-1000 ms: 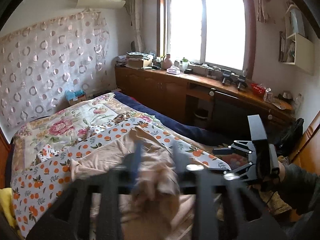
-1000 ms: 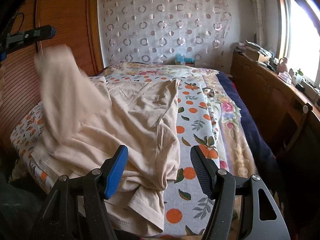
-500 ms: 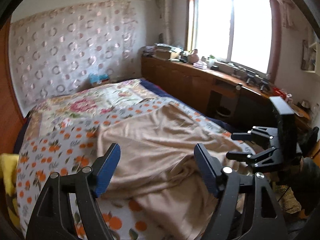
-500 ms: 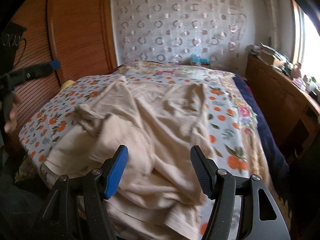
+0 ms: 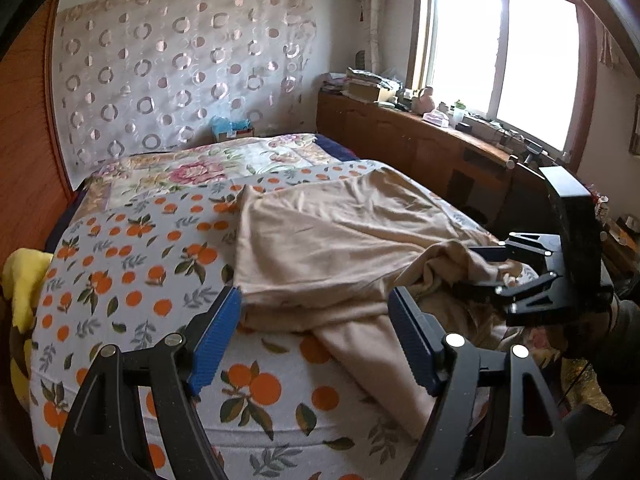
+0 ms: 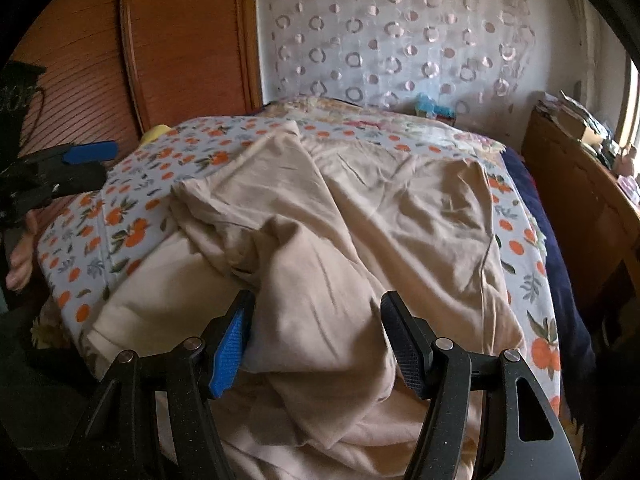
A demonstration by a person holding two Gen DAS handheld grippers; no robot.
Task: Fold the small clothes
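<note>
My left tongs [image 5: 314,334] are released now, having dropped the beige garment [image 5: 332,248], which has settled half-folded and rumpled on the bed [image 5: 120,280] near its foot. My right tongs [image 6: 316,340] gape over a bunched fold at the near edge, gripping nothing. Smoothing comes next, I judge.

A bedroom with a bed [image 5: 120,280] covered in an orange-print sheet. Behind the bed hangs a sheer curtain [image 5: 180,72] with ring patterns. Beside the bed, a long wooden cabinet [image 5: 420,148] runs beneath a bright window [image 5: 500,52].
</note>
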